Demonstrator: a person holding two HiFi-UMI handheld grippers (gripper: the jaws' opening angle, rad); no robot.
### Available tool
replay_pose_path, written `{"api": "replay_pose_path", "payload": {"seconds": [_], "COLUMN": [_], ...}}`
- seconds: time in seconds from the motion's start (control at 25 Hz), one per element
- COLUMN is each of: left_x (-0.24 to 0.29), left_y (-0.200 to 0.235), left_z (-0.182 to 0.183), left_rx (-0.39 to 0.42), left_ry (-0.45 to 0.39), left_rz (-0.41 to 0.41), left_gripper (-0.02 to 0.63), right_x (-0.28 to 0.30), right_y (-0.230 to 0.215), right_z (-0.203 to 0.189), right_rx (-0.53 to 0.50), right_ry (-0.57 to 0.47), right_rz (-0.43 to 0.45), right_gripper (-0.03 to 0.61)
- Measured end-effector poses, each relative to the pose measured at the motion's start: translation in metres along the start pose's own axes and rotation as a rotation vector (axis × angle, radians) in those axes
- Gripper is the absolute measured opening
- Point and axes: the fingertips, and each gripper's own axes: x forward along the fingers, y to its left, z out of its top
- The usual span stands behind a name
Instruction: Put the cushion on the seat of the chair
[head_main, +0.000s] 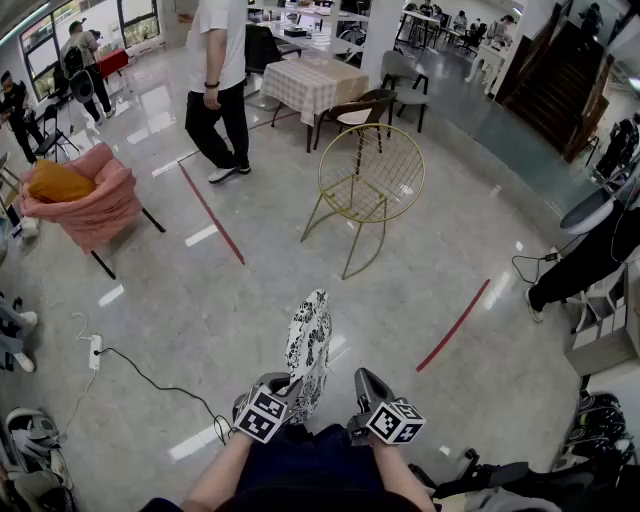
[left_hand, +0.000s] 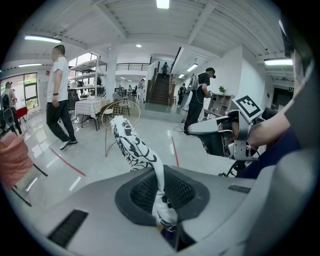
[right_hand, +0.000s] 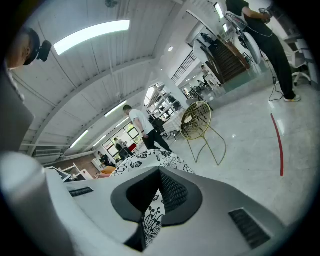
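The white cushion (head_main: 308, 350) with a black flower print stands on edge in front of me. My left gripper (head_main: 278, 392) is shut on its lower end; in the left gripper view the fabric (left_hand: 131, 145) rises out of the closed jaws (left_hand: 160, 192). My right gripper (head_main: 362, 385) sits just right of it. The right gripper view shows printed fabric (right_hand: 150, 225) pinched in the seam of its jaws (right_hand: 157, 192). The gold wire chair (head_main: 370, 180) stands some steps ahead on the glossy floor, its round seat bare.
A person (head_main: 220, 80) walks past at the back left of the chair. A pink armchair (head_main: 85, 205) holds an orange cushion (head_main: 58, 183) at the left. Red tape lines (head_main: 212, 215) cross the floor. A power strip (head_main: 96, 350) with its cable lies at the left.
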Motion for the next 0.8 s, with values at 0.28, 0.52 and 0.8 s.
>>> {"api": "replay_pose_path", "payload": {"seconds": [0.28, 0.52, 0.8], "left_x": [-0.01, -0.006, 0.011], "left_y": [0.011, 0.005, 0.007], "left_z": [0.004, 0.013, 0.031], "left_rx": [0.043, 0.073, 0.052], "left_ry": [-0.034, -0.051, -0.072], "left_rz": [-0.046, -0.074, -0.075], "left_gripper": [0.035, 0.035, 0.035], "right_x": [-0.001, -0.006, 0.015], "right_y": [0.023, 0.03, 0.023], "right_z": [-0.007, -0.004, 0.014], "right_rx": [-0.075, -0.076, -0.071], "right_ry": [-0.042, -0.05, -0.081], "right_rz": [-0.028, -0.059, -0.073], "right_gripper": [0.001, 0.003, 0.003]}}
